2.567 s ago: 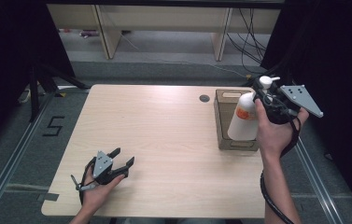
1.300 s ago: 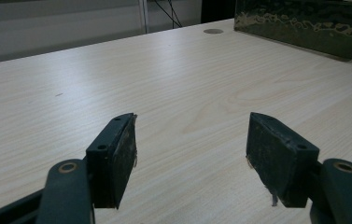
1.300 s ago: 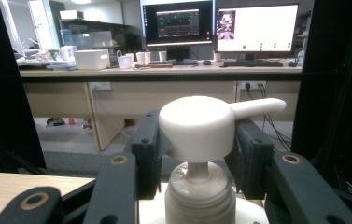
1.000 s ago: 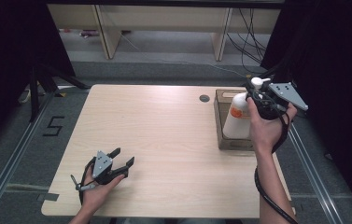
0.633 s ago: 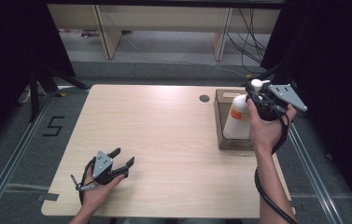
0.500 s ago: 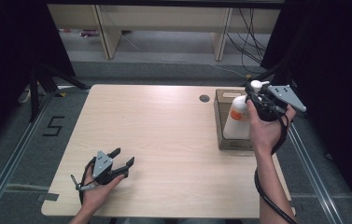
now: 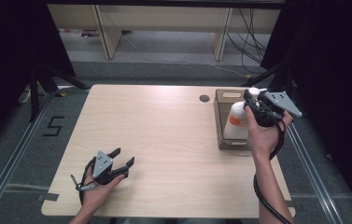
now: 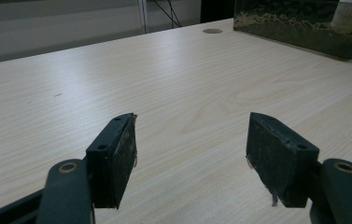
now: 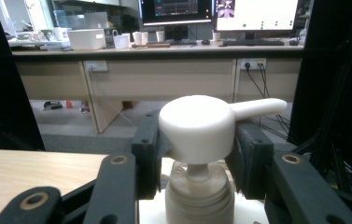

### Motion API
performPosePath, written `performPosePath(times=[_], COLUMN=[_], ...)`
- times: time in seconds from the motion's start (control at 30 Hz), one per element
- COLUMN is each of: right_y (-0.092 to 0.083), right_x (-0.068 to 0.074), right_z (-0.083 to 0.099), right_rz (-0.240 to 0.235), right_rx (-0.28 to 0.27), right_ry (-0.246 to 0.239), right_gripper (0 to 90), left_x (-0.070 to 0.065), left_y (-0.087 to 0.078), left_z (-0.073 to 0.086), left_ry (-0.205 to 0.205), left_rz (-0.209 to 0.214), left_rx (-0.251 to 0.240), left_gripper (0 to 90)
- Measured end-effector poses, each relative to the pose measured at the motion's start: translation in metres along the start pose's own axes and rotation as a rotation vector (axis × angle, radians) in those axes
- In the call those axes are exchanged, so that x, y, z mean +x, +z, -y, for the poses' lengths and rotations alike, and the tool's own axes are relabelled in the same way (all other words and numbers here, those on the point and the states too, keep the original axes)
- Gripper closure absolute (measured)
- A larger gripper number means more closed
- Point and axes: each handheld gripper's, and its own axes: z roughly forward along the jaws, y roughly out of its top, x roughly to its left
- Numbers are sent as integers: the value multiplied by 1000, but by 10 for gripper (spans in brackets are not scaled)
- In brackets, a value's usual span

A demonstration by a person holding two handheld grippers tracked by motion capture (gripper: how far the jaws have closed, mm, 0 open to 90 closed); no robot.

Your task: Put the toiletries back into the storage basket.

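High view: one white plastic pump bottle with orange label [image 7: 235, 120], text unreadable, upright inside one dark wooden open box [image 7: 222, 122]; right gripper [image 7: 254, 108] clamped at bottle neck. Left gripper [image 7: 120, 162] well left of box, on pale wooden table [image 7: 164, 140]. Floor mark "5" [image 7: 53, 126].

Left gripper view: jaws apart, nothing between.

Right gripper view: pads [image 9: 148, 149] pressing bottle neck under pump head [image 9: 201, 123].

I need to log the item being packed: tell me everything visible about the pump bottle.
The pump bottle is white, plastic by its look, with an orange label, a ribbed collar and a white pump head with a spout. It stands upright, its lower part inside the brown box at the table's right edge. The right tongs grip it at the pump head.
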Motion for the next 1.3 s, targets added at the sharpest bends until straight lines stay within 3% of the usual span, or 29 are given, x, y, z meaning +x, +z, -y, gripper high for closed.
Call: performPosePath(times=[0.47,0.7,0.73,1.17,1.2,1.3], right_y=[2,2,1,0,-1,-2], right_x=[-1,-2,0,-1,0,1], right_z=[18,23,24,28,28,28], right_rz=[4,0,1,7,7,10], right_rx=[36,55,63,34,42,41], right_ry=[6,-23,8,-29,-12,-21], right_gripper=[597,596,596,591,587,541], left_x=[0,-1,-1,-1,-1,-1], left_y=[0,1,1,1,1,1], left_z=[0,0,0,0,0,0], left_ry=[-1,3,5,-4,-4,-2], left_rz=[0,3,1,-3,-3,-3], left_rx=[-1,-6,-1,5,4,5], left_gripper=[328,329,329,330,329,330])
